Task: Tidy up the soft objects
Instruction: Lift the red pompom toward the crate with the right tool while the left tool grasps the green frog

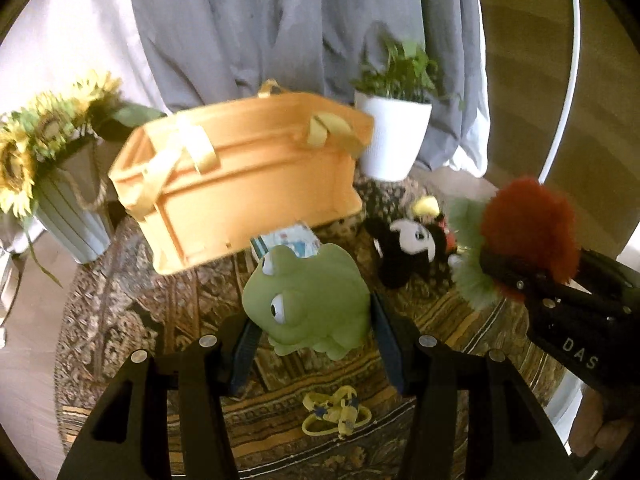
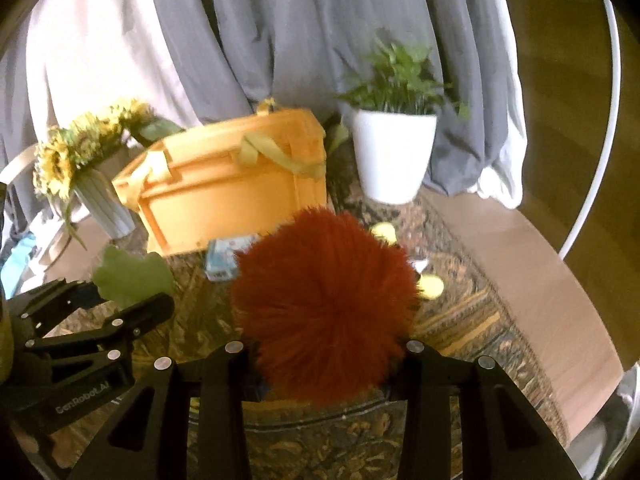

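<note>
Toys (image 1: 408,250) on patterned rug (image 1: 460,332), grey curtain (image 1: 280,24).

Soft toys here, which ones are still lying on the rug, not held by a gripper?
The black and white plush mouse and the small yellow toy lie on the rug. The green frog and red fluffy toy are gripped.

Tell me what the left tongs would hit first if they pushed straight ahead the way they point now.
Holding the green frog toy, the left tongs point toward the orange storage bin. Its front wall looks like the first obstacle, though the small blue-and-white box at its base may come first; depth is unclear.
</note>
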Demonstrator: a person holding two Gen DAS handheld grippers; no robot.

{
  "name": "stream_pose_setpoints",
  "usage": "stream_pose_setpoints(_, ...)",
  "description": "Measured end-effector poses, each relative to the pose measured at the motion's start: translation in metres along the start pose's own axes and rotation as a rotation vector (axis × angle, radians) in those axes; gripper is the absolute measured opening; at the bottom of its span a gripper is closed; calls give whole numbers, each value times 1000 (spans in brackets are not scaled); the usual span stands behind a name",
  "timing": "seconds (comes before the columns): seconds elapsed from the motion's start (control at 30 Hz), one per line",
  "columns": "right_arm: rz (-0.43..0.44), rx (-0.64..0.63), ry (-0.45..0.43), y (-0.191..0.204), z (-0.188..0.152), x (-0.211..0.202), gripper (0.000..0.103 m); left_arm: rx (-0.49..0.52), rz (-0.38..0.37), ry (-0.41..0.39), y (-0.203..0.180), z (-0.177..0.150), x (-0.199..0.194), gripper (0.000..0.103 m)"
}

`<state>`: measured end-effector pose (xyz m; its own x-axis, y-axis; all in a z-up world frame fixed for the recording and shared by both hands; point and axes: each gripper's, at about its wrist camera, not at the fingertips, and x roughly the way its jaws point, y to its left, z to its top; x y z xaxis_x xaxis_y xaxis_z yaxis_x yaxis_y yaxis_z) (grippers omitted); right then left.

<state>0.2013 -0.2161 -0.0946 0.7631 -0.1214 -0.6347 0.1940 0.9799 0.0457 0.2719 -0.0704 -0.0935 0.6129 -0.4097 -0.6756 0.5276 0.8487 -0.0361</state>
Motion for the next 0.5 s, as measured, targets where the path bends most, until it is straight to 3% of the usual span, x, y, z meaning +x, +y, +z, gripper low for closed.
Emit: stream_pose_setpoints(0.5, 54, -19, -121, 17, 45, -31, 40, -44, 57, -135, 11, 41, -46, 53)
